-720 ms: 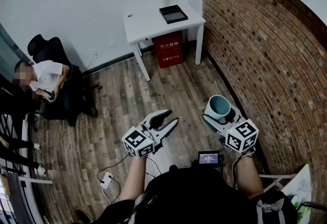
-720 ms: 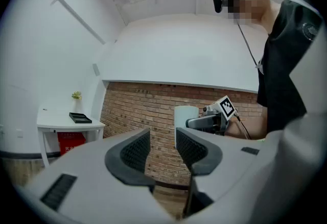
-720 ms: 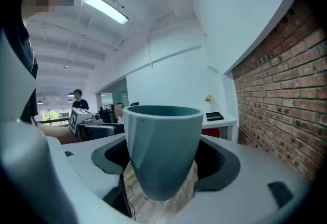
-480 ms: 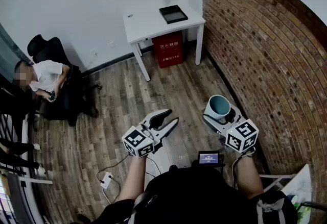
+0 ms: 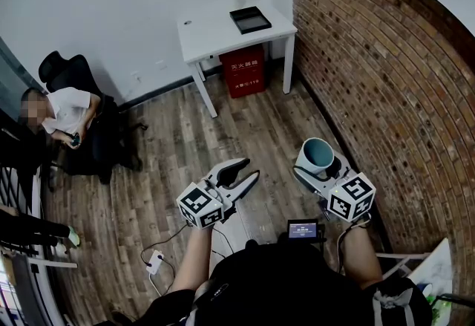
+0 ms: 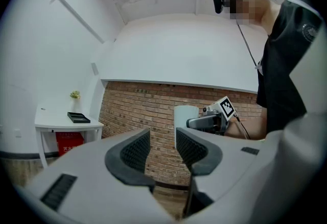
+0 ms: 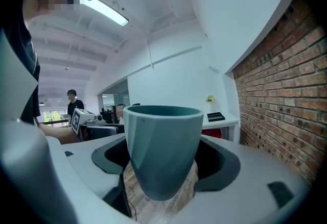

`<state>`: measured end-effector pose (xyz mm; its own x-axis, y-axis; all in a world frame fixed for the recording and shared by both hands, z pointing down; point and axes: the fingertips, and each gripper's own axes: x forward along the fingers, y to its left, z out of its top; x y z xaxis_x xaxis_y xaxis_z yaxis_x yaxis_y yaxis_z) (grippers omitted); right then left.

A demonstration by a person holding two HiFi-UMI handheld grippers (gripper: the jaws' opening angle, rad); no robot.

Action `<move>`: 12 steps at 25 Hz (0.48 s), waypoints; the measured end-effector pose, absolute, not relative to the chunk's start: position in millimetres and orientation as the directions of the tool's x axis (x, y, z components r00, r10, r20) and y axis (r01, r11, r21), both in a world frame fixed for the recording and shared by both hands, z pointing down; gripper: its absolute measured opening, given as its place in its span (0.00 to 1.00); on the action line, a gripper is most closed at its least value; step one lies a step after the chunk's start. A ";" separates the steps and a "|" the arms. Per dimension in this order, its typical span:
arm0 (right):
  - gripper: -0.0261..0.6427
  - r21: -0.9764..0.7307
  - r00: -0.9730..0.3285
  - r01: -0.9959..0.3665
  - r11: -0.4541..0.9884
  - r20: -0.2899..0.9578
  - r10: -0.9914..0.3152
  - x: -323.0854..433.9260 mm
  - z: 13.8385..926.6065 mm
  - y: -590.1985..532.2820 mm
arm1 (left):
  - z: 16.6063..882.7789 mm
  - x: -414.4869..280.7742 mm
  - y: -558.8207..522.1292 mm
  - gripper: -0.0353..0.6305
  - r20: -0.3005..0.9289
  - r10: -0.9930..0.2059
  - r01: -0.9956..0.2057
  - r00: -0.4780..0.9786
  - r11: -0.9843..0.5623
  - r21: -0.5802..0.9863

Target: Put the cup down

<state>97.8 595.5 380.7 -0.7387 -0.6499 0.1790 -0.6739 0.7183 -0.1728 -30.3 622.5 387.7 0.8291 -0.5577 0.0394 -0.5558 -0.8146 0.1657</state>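
While the left gripper (image 5: 239, 174) hangs with jaws apart and empty, the right gripper (image 5: 320, 171) clamps the teal cup (image 5: 317, 154) by its sides. The cup is upright above the wooden floor (image 5: 245, 124), likely so its base can land squarely.

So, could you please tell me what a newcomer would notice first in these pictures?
The teal cup stands out first, held upright in the right gripper above the wooden floor, close to the brick wall. Next comes the left gripper, open and empty, and the white table at the far wall.
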 end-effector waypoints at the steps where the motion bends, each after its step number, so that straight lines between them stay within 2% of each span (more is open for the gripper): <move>1: 0.61 -0.174 -0.739 -0.673 0.718 0.179 -0.649 100.1 381.4 594.4 | 387.4 -27.9 621.5 0.30 0.039 -0.557 -0.555 0.830 -0.816 0.165; 12: 0.61 -0.192 -0.742 -0.670 0.717 0.167 -0.649 134.5 387.9 572.6 | 389.1 6.9 599.9 0.30 0.050 -0.552 -0.552 0.833 -0.819 0.157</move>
